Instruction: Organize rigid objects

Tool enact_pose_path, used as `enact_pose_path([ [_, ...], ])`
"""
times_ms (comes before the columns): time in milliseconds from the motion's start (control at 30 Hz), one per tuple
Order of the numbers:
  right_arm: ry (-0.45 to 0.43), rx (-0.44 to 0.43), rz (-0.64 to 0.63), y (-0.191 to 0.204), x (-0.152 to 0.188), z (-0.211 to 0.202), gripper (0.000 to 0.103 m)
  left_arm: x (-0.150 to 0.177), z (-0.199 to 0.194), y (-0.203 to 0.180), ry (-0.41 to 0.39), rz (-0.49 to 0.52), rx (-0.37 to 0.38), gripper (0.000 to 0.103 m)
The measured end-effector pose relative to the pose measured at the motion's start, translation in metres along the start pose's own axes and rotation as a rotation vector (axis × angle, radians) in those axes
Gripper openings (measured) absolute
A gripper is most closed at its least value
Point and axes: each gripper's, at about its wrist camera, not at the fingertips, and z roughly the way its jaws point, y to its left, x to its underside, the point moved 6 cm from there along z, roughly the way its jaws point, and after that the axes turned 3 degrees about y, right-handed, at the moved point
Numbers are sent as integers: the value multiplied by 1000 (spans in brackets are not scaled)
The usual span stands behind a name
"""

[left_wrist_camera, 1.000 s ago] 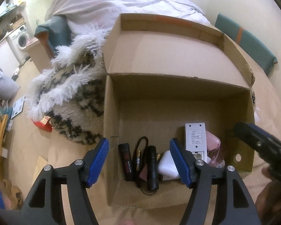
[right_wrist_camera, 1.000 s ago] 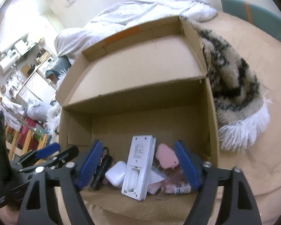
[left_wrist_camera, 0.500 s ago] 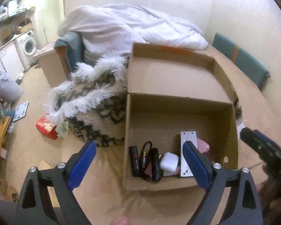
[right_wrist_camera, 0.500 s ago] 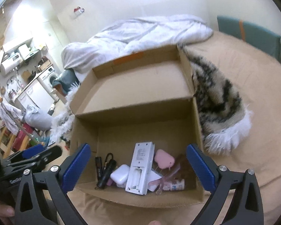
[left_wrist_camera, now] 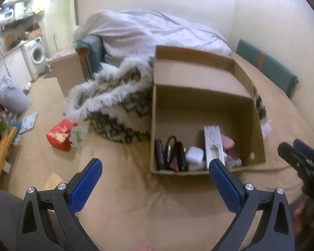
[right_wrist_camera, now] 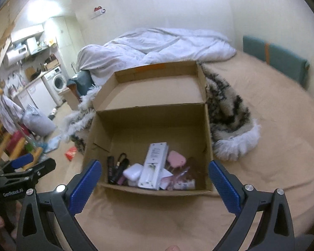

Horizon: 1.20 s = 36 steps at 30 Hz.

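Observation:
An open cardboard box stands on the beige bed. Along its near wall lie a white remote, a white charger case, a black flashlight, a black stick and a pink item. My left gripper hangs before the box, its jaws opening with nothing between them. The right wrist view shows the same box, remote and case. My right gripper is open, holds nothing and stays back from the box.
A furry black-and-white blanket lies against the box's left and far sides. A white duvet is heaped behind. A teal cushion leans on the right wall. A red packet lies on the floor at left.
Both grippers have pulled back and up from the box, which now looks smaller. Both sets of jaws have spread wider. The items in the box have not moved.

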Motion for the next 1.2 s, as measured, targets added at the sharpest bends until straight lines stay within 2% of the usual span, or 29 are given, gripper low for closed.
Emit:
enact_pose_path([
  [100, 9, -18, 24, -1, 11, 2, 103, 7, 8, 1, 17, -29, 18, 102],
  [233, 34, 15, 21, -3, 16, 13, 103, 7, 19, 0, 23, -24, -28, 102],
  [433, 52, 26, 36, -6, 15, 26, 103, 5, 18, 2, 5, -33, -26, 102],
  [800, 58, 33, 3, 0, 18, 26, 103, 5, 15, 3, 1, -37, -22, 102],
  [1200, 68, 19, 35, -4, 19, 26, 103, 6, 14, 1, 8, -31, -12, 102],
])
